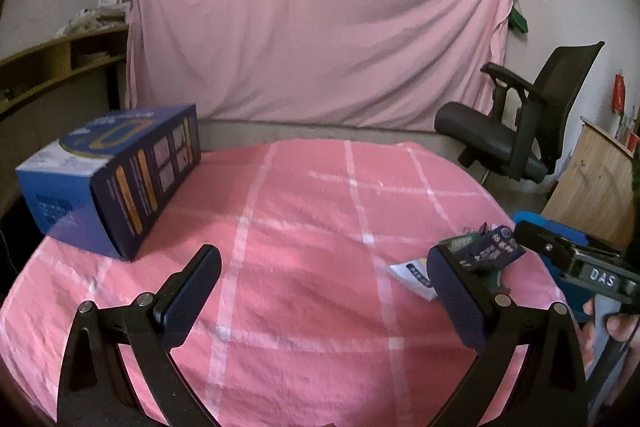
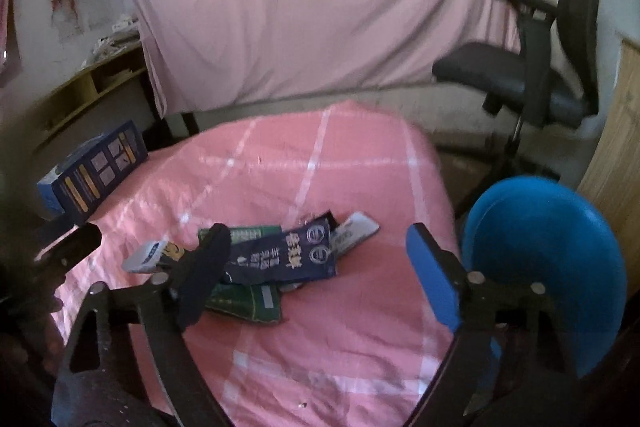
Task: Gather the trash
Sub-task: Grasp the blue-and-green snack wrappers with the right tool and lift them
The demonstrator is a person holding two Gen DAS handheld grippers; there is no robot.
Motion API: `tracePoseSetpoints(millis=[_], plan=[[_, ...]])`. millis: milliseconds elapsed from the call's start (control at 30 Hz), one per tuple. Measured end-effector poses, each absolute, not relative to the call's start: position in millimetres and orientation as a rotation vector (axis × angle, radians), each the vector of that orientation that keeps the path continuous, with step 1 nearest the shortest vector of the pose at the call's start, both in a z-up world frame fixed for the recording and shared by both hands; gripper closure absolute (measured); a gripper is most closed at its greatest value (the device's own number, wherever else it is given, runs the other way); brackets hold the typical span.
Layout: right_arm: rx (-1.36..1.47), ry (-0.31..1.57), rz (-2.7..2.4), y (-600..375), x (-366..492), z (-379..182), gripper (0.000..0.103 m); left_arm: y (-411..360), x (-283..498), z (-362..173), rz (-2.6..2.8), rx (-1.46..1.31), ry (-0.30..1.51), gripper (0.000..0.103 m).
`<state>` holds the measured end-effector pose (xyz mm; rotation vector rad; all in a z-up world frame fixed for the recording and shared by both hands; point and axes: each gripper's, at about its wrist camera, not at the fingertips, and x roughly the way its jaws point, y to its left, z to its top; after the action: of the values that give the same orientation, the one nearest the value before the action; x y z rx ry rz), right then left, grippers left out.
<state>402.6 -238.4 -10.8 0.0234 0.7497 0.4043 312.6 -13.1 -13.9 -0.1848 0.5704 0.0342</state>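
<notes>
Left gripper (image 1: 324, 301) fingers spread wide, nothing between them, above the pink checked cloth (image 1: 304, 227). Right gripper (image 2: 316, 277) also wide, empty, straddling the wrapper pile (image 2: 280, 255) on the cloth; left finger (image 2: 202, 275) overlaps the pile, contact unclear. Blue bin (image 2: 548, 267) just right.

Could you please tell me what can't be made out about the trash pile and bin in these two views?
- Green packet: right view, mostly covered by the navy packet and a finger of the right hand-held gripper.
- Blue bin: its inside faces away; the left view cuts it off.
- Small print on the white packet: blurred.
</notes>
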Motion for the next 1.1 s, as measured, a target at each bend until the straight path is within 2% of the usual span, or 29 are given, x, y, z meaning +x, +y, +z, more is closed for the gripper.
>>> tracePoseSetpoints(millis=[33,100,233,367,433,500,700,1100], plan=[[0.042,0.782,0.415,-239.7,407.6,-15.6,0.001,-13.6,314.5,-15.1,0.031,-0.186,0.581,0.002],[0.078,0.824,0.444,-242.4,413.0,-22.0,0.012,-15.3,315.6,-17.9,0.025,-0.182,0.596,0.002],[0.121,0.869,0.493,-243.6,415.5,-28.2,0.02,-18.7,316.5,-19.2,0.005,-0.173,0.605,0.002],[0.114,0.882,0.525,-239.8,413.6,-28.9,0.043,-23.6,315.5,-21.9,-0.022,-0.163,0.615,0.002],[0.114,0.875,0.537,-239.2,411.9,-27.7,0.047,-27.0,314.2,-22.7,-0.032,-0.151,0.616,0.003],[0.12,0.863,0.542,-240.2,410.8,-25.9,0.059,-31.4,311.9,-22.8,-0.045,-0.142,0.616,0.003],[0.155,0.817,0.584,-245.8,405.1,-18.5,0.068,-44.1,305.2,-25.0,-0.104,-0.138,0.619,0.003],[0.191,0.581,0.526,-272.3,382.6,14.4,0.075,-72.3,316.2,-21.6,-0.214,-0.16,0.666,0.008]])
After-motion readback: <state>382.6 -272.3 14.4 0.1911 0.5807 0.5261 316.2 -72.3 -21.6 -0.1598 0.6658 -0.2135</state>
